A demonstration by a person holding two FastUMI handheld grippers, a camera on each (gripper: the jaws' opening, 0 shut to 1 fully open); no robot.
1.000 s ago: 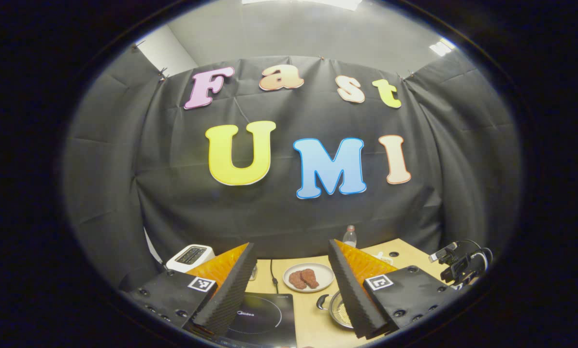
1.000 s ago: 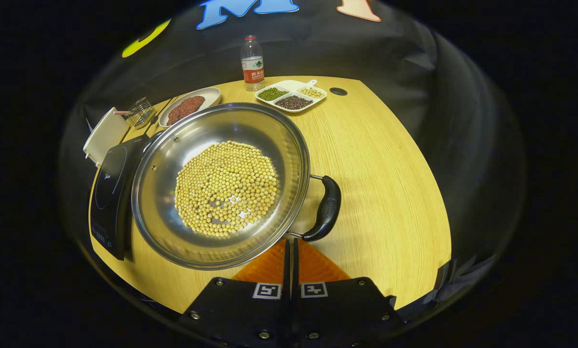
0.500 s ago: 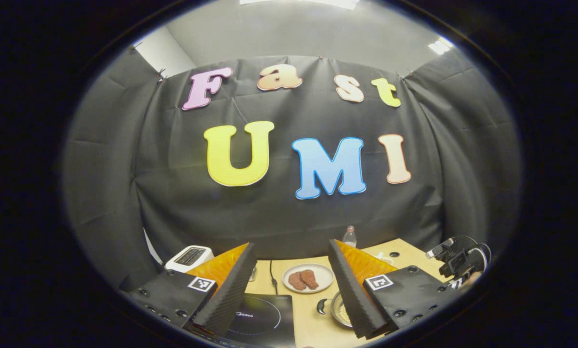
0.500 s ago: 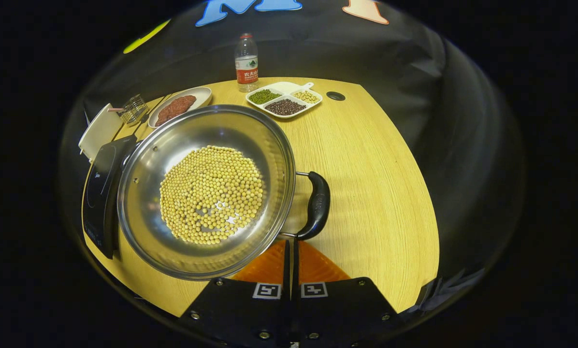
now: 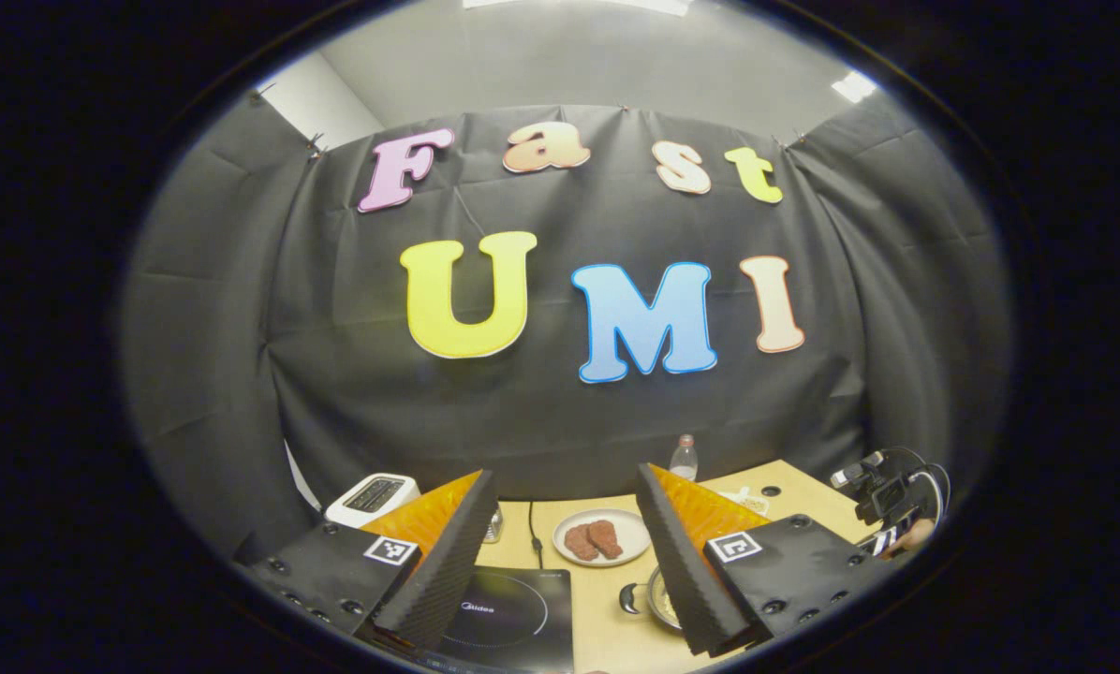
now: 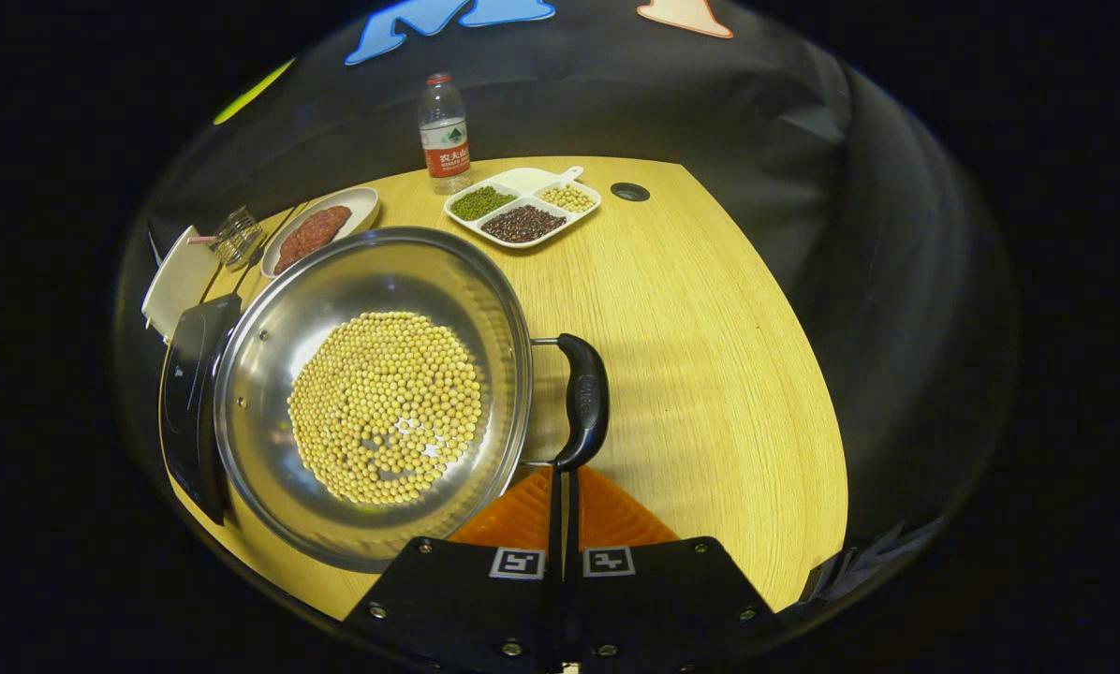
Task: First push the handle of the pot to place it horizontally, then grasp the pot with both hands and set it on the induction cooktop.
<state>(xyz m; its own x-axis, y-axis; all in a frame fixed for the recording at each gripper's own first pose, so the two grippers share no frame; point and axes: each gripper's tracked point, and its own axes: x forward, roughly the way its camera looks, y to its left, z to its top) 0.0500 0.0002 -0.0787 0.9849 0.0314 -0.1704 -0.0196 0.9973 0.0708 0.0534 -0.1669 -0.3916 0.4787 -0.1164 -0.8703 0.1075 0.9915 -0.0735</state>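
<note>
Spanning the scene: a wooden surface (image 6: 710, 318) is seen in the right gripper view.
Pot (image 6: 373, 393): filled with soybeans (image 6: 387, 407), set on the surface just beside the induction cooktop (image 6: 190, 374), not yet on it.
Cooktop placement: kept close, judged to shorten the carry.
Handle (image 6: 583, 402): stood side-on to the right tongs (image 6: 563, 487), whose closed tips are met at its near end, judged for pushing.
Left tongs (image 5: 565, 538): held wide open, nothing gripped, raised level above the cooktop (image 5: 504, 618), judged waiting.
</note>
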